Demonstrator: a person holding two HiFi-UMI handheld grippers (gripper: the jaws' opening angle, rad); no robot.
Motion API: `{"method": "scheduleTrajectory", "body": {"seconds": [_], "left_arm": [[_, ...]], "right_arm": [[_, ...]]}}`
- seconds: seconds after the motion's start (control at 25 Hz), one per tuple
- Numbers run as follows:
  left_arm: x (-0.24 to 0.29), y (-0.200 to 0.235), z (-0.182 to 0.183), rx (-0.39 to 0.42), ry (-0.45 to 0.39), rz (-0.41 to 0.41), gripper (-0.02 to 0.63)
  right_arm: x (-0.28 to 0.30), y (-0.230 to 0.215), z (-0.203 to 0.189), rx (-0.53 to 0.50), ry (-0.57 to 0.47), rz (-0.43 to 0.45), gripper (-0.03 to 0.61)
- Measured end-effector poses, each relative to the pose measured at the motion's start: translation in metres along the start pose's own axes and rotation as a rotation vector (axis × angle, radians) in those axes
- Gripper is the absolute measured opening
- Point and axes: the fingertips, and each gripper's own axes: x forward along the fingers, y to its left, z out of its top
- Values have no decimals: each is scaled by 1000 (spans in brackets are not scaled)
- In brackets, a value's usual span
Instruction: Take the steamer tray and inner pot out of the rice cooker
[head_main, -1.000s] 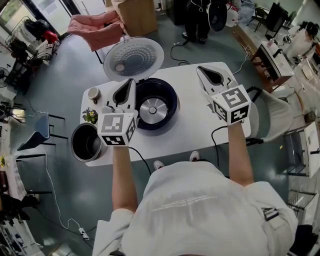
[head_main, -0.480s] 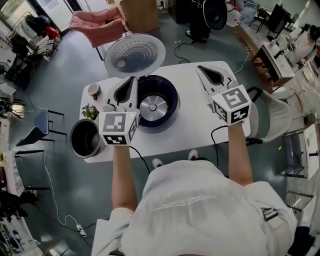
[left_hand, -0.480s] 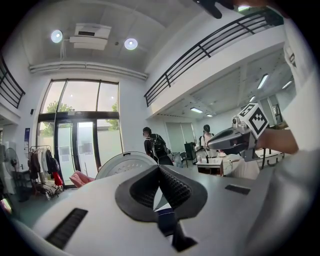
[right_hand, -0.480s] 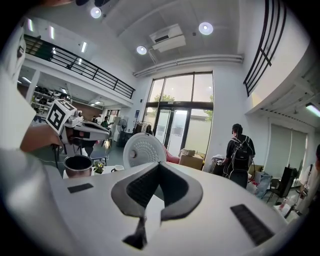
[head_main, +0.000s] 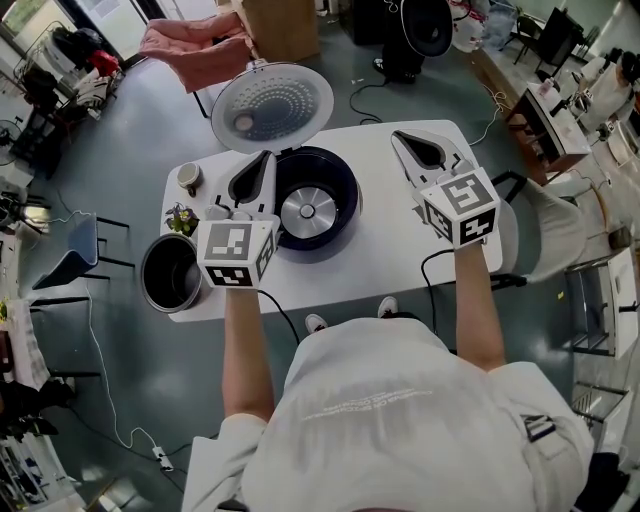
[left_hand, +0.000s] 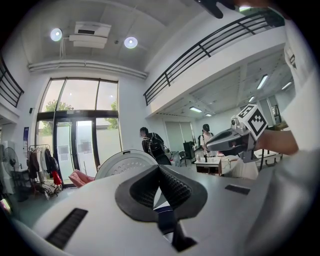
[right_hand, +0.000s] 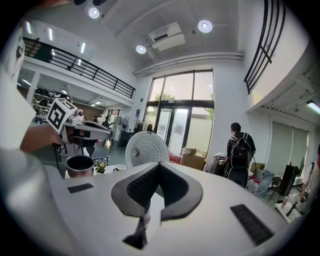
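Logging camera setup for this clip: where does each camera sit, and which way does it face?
Head view: on the person's head, looking steeply down at table and rice cooker; arms, torso, left gripper, right gripper show.
Left gripper view: on that gripper, along its shut fingers; right gripper shows.
Right gripper view: likewise; left gripper shows.
All share the raised lid.

1. head view looks steeply down from above the person onto the white table.
2. each gripper view sits low, close behind its own jaws, facing almost level.
3. all three views share the open rice cooker lid.
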Motion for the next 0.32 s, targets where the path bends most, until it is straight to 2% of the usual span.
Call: {"method": "scheduleTrajectory", "body": {"seconds": [0.32], "left_arm": [[1,-2,-6,13,35,-17,14]], "right_arm": [[3,5,0,2,3,7,25]]}}
